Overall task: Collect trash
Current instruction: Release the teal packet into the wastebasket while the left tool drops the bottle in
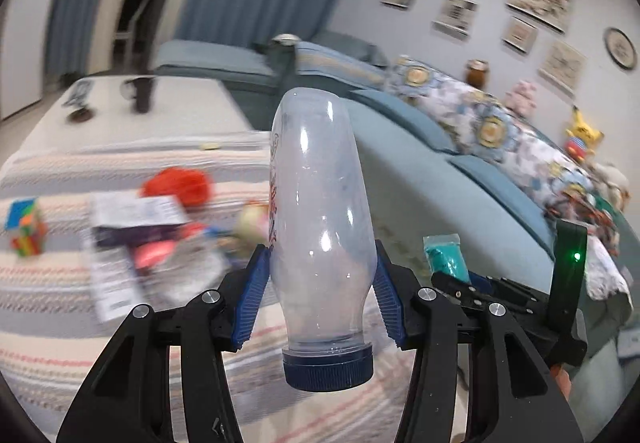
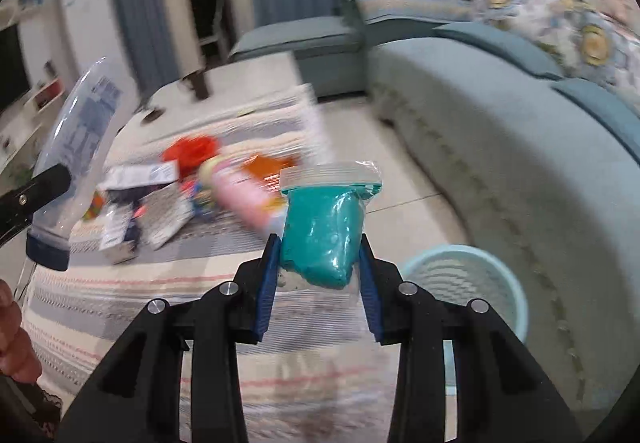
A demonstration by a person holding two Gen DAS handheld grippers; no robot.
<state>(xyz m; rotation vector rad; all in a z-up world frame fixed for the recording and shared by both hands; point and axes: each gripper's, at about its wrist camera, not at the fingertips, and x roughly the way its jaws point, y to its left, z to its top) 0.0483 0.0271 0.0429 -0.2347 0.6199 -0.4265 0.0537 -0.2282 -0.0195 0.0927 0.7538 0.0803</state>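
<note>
One clear plastic bottle (image 1: 320, 211), dark blue cap (image 1: 328, 369) nearest the camera, sat clamped in the left gripper (image 1: 320, 283). One bag of teal putty (image 2: 326, 231) was gripped by the right gripper (image 2: 318, 275), above the striped cloth (image 2: 120, 303). One pale blue mesh basket (image 2: 480, 283) stood at the near right, beside the sofa (image 2: 520, 163) (other clutter lay blurred farther off).

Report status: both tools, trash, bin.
Left tool shut on bottle, cap toward camera. Right tool shut on teal bag. Bin on floor right of table, nothing in the way.
</note>
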